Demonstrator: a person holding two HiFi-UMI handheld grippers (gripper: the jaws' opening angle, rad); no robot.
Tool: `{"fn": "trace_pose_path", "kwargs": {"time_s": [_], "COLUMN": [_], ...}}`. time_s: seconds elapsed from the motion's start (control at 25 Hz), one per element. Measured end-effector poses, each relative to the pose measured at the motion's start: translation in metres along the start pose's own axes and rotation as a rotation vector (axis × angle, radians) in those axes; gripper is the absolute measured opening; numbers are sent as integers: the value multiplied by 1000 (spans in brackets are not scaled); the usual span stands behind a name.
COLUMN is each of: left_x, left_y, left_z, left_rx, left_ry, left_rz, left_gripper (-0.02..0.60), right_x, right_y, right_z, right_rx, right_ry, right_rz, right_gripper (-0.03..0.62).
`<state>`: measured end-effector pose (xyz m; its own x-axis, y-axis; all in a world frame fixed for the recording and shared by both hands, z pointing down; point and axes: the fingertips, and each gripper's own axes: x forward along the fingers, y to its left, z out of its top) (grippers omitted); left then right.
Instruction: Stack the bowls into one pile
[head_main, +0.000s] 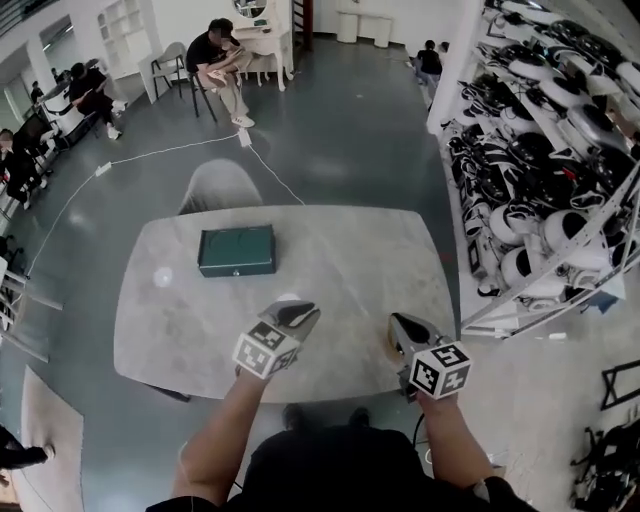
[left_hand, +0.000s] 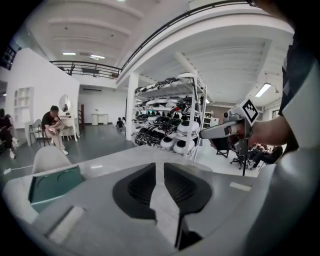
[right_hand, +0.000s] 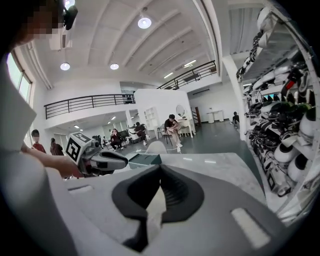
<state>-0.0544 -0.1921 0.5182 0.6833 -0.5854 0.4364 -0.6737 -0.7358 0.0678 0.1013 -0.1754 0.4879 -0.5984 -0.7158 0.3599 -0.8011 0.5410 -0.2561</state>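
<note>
No bowl shows in any view. Over the near edge of the pale marble table (head_main: 350, 250), my left gripper (head_main: 300, 313) is held up with its jaws only a narrow slit apart and nothing between them (left_hand: 159, 167). To its right, my right gripper (head_main: 404, 326) hovers at about the same height, its jaw tips meeting with nothing in them (right_hand: 159, 170). Each gripper appears in the other's view: the right gripper (left_hand: 220, 131) and the left gripper (right_hand: 107, 161). Both point out across the table.
A dark green flat box (head_main: 236, 250) lies on the far left part of the table. A grey chair (head_main: 220, 185) stands behind the table. A white rack of helmets (head_main: 560, 170) fills the right side. People sit at desks (head_main: 222, 60) in the background.
</note>
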Motion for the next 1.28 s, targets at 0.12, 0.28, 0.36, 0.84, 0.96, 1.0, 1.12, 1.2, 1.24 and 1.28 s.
{"fn": "trace_pose_path", "kwargs": {"time_s": [0.12, 0.28, 0.36, 0.84, 0.96, 1.0, 1.12, 1.2, 1.24, 1.28], "left_x": [-45, -99, -124, -199, -200, -199, -190, -181, -176, -171], "left_y": [32, 57, 73, 93, 90, 87, 84, 87, 89, 90], "left_z": [-10, -23, -27, 46, 69, 73, 78, 74, 71, 68], "left_rx": [-35, -62, -77, -87, -89, -96, -125, -134, -138, -142], "left_ry": [-35, -66, -80, -225, -275, -288, -318, -312, -306, -300], "left_rz": [51, 105, 148, 388, 408, 406, 398, 404, 406, 407], "left_gripper": [49, 31, 25, 14, 14, 12, 11, 11, 11, 11], "right_x": [26, 41, 49, 30, 15, 14, 21, 29, 32, 35], "right_y": [39, 89, 108, 130, 118, 112, 100, 98, 98, 99], "right_z": [10, 17, 30, 113, 118, 117, 111, 109, 108, 107], "right_rx": [-33, -100, -131, -223, -208, -203, -205, -213, -219, -228], "right_ry": [0, 14, -16, -225, -238, -231, -218, -218, -218, -215], "right_rz": [33, 75, 83, 173, 165, 159, 153, 159, 162, 165], "right_gripper": [2, 2, 2, 2, 2, 2, 2, 0, 0, 0]}}
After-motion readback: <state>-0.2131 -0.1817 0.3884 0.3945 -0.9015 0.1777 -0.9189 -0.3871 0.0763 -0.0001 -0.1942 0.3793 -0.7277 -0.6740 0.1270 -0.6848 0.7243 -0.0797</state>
